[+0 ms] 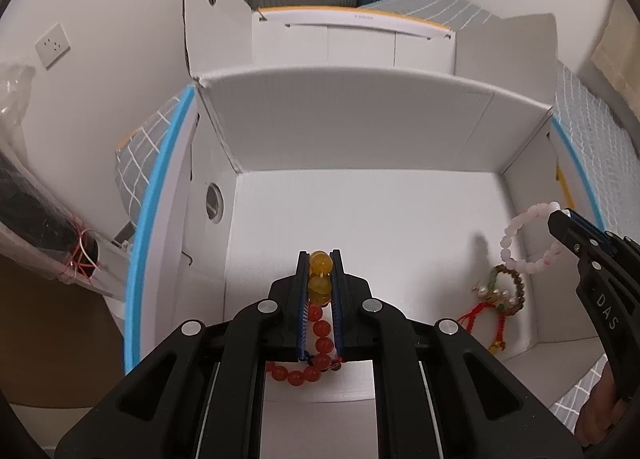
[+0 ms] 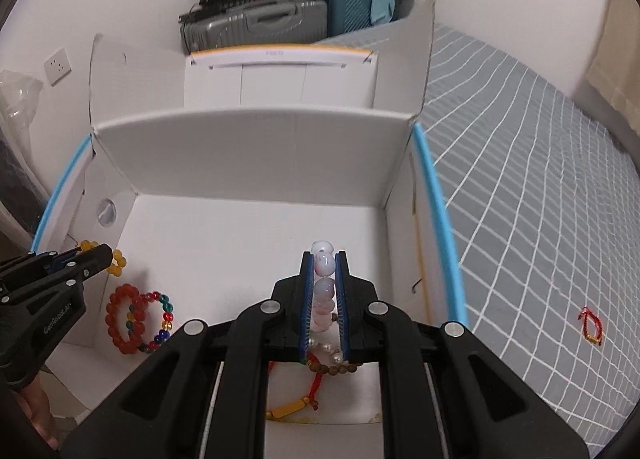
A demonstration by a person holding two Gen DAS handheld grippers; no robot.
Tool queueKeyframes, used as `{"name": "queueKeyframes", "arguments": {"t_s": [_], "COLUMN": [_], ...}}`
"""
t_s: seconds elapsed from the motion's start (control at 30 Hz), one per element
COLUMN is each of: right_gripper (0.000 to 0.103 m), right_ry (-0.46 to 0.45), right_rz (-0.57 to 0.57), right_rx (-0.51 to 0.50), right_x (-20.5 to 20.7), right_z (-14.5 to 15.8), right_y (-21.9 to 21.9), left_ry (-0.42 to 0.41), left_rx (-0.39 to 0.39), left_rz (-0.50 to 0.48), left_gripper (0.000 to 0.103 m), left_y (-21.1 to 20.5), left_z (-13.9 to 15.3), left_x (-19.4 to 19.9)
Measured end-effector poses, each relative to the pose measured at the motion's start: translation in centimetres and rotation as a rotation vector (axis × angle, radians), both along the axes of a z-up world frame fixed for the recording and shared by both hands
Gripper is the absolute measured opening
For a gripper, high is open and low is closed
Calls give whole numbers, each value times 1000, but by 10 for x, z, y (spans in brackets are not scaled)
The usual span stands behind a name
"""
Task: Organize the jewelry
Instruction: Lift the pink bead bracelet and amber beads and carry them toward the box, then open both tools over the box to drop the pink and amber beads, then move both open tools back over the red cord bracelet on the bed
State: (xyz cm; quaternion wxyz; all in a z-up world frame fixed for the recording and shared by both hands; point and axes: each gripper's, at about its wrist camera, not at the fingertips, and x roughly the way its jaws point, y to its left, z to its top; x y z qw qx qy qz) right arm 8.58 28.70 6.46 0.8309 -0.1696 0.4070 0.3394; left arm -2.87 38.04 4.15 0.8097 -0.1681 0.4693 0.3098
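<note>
An open white box (image 1: pixel 360 131) (image 2: pixel 256 147) holds the jewelry. My left gripper (image 1: pixel 320 259) is shut on a yellow bead bracelet (image 1: pixel 320 275), held above the box floor; it also shows in the right wrist view (image 2: pixel 116 259). Under it lie a red bead bracelet (image 1: pixel 316 343) (image 2: pixel 120 315) and a multicoloured bead bracelet (image 2: pixel 164 319). My right gripper (image 2: pixel 324 259) is shut on a pale pink bead bracelet (image 2: pixel 324 283) (image 1: pixel 524 239). Below it lie a brown bead bracelet with pearls (image 1: pixel 508 287) (image 2: pixel 336 367) and a red cord piece (image 2: pixel 296 403).
The box sits on a grey checked bedspread (image 2: pixel 540 179). A small red cord loop (image 2: pixel 591 325) lies on the bedspread to the right. Another white box (image 2: pixel 280 75) stands behind, with suitcases (image 2: pixel 280 19) beyond it. A wrapped dark bundle (image 1: pixel 36 219) lies at left.
</note>
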Motion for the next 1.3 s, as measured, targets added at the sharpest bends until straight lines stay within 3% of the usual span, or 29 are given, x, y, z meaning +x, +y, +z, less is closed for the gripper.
{"name": "queueKeyframes", "arguments": {"t_s": [0.37, 0.43, 0.47, 0.53, 0.6, 0.77, 0.83, 1.0, 1.3], "right_gripper": [13, 25, 36, 47, 53, 84, 90, 95, 95], "right_ry": [30, 30, 20, 11, -1, -68, -91, -107, -133], "right_rz": [21, 24, 28, 28, 29, -6, -18, -56, -157], "right_rx": [-13, -3, 7, 29, 47, 66, 82, 124, 141], "right_x": [-1, -3, -4, -5, -8, -11, -10, -3, 17], "right_z": [-5, -2, 2, 9, 16, 33, 40, 55, 66], "right_y": [2, 2, 0, -2, -6, -17, -23, -43, -105], "left_ry": [-2, -14, -24, -42, -56, -107, -129, -162, -201], "left_rx": [-9, -6, 2, 16, 32, 89, 111, 135, 138], "left_rz": [16, 31, 41, 49, 51, 76, 69, 53, -33], "left_gripper": [14, 35, 40, 53, 60, 79, 86, 97, 97], "left_y": [3, 3, 4, 3, 1, -5, -9, -20, -64], "left_z": [-1, 3, 5, 11, 17, 34, 41, 52, 63], "left_x": [0, -3, -4, -7, -9, -16, -18, -17, 4]}}
